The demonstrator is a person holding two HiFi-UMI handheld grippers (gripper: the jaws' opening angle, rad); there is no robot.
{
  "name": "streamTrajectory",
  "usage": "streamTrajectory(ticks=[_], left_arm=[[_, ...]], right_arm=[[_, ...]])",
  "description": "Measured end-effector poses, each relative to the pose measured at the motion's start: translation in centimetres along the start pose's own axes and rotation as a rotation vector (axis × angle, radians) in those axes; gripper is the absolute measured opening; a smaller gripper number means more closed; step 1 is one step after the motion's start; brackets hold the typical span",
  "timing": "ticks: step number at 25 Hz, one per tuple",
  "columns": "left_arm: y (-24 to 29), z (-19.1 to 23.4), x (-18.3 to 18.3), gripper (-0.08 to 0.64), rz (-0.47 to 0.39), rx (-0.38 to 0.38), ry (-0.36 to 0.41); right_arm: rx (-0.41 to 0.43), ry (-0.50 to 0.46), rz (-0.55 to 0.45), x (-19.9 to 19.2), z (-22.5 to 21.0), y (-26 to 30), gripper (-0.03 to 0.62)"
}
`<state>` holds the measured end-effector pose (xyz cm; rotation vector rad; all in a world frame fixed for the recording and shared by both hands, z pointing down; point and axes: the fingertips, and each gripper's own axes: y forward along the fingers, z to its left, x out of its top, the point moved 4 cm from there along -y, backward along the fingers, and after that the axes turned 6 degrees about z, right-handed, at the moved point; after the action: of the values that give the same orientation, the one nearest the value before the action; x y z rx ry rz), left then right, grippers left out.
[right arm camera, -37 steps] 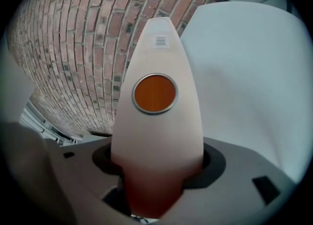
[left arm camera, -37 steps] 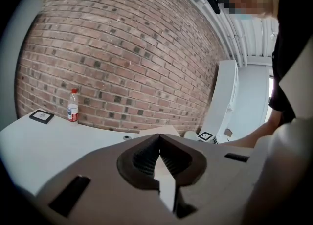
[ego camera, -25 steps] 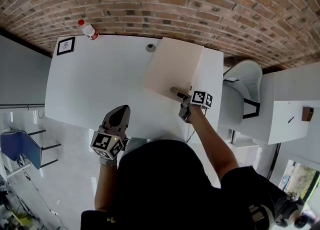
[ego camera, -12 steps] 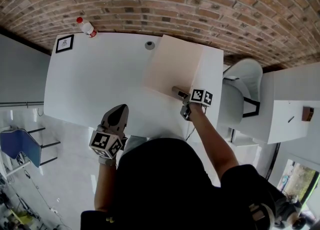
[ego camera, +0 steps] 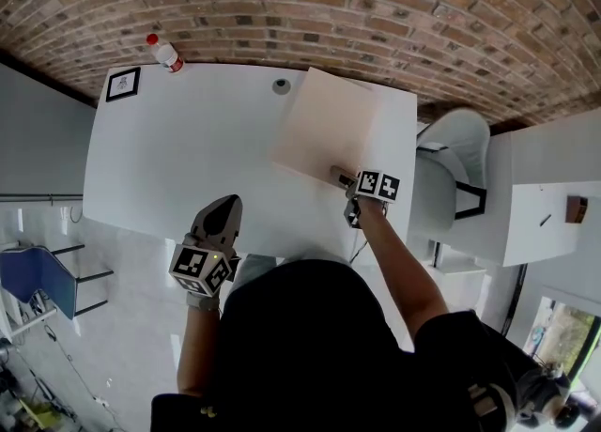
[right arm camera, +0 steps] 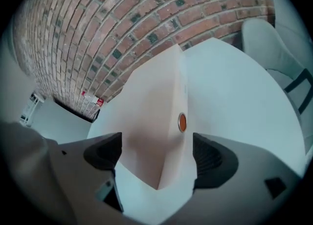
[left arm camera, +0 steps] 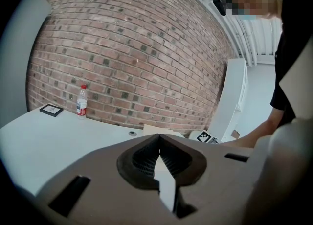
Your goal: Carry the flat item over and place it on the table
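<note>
The beige folder [ego camera: 324, 130] lies on the white table [ego camera: 178, 158], at its far right part, near the brick wall. Its near corner sits between the jaws of the right gripper [ego camera: 340, 177], which are spreading apart; whether the pads touch its edges is hard to tell. The left gripper [ego camera: 221, 219] hangs over the table's near edge, jaws pressed together with nothing between them.

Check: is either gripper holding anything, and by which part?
Nothing held. Right gripper: jaws opening, the flat item's near corner between them, ungripped. Left gripper shut, empty.
</note>
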<state>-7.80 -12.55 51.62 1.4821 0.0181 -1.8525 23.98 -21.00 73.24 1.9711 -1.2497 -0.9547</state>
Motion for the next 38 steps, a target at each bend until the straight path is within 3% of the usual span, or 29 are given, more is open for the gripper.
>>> streamTrajectory(ticks=[7,15,18,28,38], left_arm=[[-0.2,-0.1,0.3,0.004,-0.015,-0.039,0.016],[-0.1,-0.4,2.4,0.005,-0.050,-0.113,0.071],[-0.2,-1.0,3.5,0.005,-0.066,-0.146,0.092],[-0.1,-3.1,7.0,0.005,-0.110,-0.251,0.173],[0.1,-4.5,8.8,0.005,-0.131,-0.325,0.239]], right_arm=[[-0.041,-0.145,-0.113,0.7,2.8,-4.2,0.434],[0.004,-0.347,-0.326,1.2,10.3,-11.4,0.102],[0.031,-0.443,-0.390,0.9,13.4,-14.0,0.024],[0.089,-0.665,-0.541,-0.9,21.1,-20.8,0.011],[0.082,-0.777,-0.648,-2.8,23.7,-24.0,0.012]])
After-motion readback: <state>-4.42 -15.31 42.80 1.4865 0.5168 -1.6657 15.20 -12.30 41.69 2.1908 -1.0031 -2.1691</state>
